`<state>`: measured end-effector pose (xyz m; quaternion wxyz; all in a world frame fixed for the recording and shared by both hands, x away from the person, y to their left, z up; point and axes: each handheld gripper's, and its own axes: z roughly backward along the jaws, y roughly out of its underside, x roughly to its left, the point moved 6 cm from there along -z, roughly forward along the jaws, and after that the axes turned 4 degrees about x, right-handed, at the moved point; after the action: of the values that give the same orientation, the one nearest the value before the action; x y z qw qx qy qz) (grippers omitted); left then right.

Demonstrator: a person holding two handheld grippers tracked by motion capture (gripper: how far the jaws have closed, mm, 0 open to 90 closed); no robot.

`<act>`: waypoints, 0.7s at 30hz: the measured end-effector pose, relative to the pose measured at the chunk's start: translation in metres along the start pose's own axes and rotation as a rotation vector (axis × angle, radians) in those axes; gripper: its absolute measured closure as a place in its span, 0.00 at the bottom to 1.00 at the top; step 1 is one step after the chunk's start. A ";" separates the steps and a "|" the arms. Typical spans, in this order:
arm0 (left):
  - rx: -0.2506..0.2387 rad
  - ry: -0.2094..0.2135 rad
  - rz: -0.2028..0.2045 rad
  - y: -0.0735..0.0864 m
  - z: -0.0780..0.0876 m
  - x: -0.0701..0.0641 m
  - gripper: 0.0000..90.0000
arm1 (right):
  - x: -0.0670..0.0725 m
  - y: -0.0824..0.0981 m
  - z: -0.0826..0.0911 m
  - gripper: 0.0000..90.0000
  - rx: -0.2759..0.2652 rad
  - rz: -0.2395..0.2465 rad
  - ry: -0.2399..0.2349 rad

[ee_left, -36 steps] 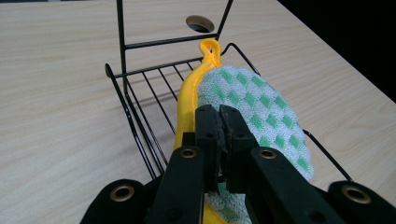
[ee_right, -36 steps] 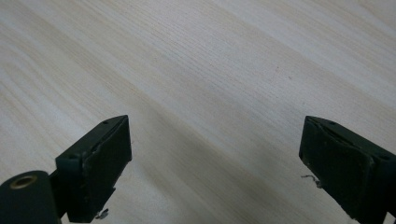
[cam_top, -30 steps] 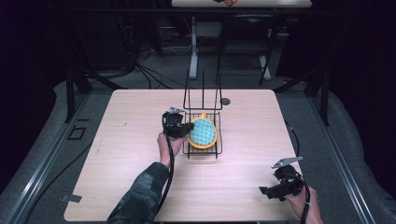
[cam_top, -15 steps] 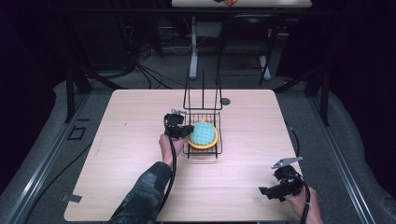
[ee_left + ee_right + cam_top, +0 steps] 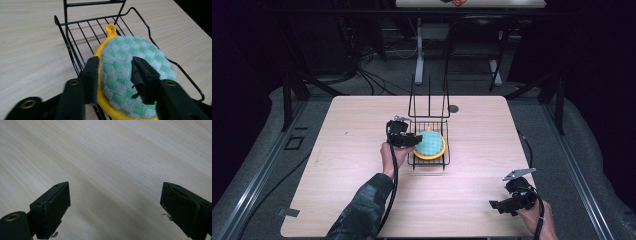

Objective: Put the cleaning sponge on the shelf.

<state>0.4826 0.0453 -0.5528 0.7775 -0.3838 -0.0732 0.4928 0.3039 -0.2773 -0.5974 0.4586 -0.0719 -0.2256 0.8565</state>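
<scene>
- Green-checked scrubber (image 5: 130, 75) on its yellow base, lying in the wire rack (image 5: 75, 47), is pinched by the left gripper (image 5: 113, 75).
- Right gripper (image 5: 115, 207) is held wide over bare desk (image 5: 105, 157).
- Scrubber's near edge is cut off.

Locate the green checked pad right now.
In the high view the green checked pad sits in its yellow holder on the black wire rack at table centre, with the left gripper at its left edge, jaws straddling it.
</scene>
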 end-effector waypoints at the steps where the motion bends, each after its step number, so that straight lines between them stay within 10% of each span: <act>1: -0.002 0.000 -0.006 -0.001 0.003 0.000 0.51 | -0.001 0.000 0.000 0.10 0.002 0.005 0.007; 21: 0.081 -0.033 -0.092 0.006 0.049 0.009 0.09 | 0.000 0.000 0.000 0.10 0.006 0.005 0.004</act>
<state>0.4591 0.0796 -0.5254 0.8130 -0.3399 -0.0838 0.4653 0.3036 -0.2779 -0.5973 0.4570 -0.0729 -0.2219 0.8583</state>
